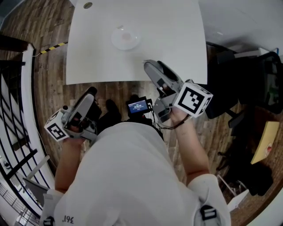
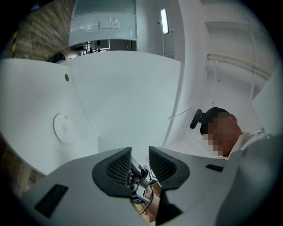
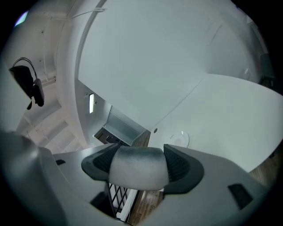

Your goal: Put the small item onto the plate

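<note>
A small round plate (image 1: 125,39) sits on the white table (image 1: 177,53), toward its far middle. My right gripper (image 1: 151,67) hovers over the table's near edge, short of the plate. It is shut on a small grey-white roll (image 3: 138,170) that fills the space between its jaws (image 3: 138,162). The right gripper view shows the plate (image 3: 179,139) beyond the roll. My left gripper (image 1: 90,92) hangs over the wooden floor, off the table's near left corner. Its jaws (image 2: 140,152) stand a narrow gap apart with nothing between them, and the plate (image 2: 64,128) lies far to their left.
A small round hole (image 1: 88,5) marks the table's far left corner. A black railing (image 1: 13,132) runs along the left. Dark chairs and bags (image 1: 247,88) and a yellow sheet (image 1: 264,141) crowd the right. A small screen device (image 1: 138,106) hangs at the person's chest.
</note>
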Demonstrator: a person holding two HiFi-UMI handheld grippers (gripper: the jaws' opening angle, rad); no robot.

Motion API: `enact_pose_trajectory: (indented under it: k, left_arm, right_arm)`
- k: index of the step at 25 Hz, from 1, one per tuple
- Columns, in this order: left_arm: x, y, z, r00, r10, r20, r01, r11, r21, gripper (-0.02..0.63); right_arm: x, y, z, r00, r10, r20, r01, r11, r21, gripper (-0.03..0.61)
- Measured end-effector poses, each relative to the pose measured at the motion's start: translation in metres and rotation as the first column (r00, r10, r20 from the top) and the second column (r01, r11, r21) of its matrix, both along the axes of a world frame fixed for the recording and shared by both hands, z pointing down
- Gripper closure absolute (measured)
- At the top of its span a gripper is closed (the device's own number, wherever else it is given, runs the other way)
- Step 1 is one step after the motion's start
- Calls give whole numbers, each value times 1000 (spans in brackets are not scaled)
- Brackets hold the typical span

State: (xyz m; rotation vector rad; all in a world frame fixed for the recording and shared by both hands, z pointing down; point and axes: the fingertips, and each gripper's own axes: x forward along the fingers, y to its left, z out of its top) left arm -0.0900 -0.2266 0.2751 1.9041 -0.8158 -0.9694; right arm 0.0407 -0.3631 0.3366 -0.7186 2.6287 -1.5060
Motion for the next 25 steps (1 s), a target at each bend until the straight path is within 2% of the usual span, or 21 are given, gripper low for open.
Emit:
enact_pose_trajectory:
  k: [11, 25]
  left_arm:
    - [-48, -2, 25, 999, 18, 31, -16, 998, -54, 495]
    - [-73, -21, 50, 1000, 24, 13, -23, 996, -91, 495]
  right_arm:
    - [-40, 0, 16, 993, 19, -117, -17, 1000, 17, 264]
    - [-70, -16, 46, 972, -3, -235, 10, 1000, 29, 264]
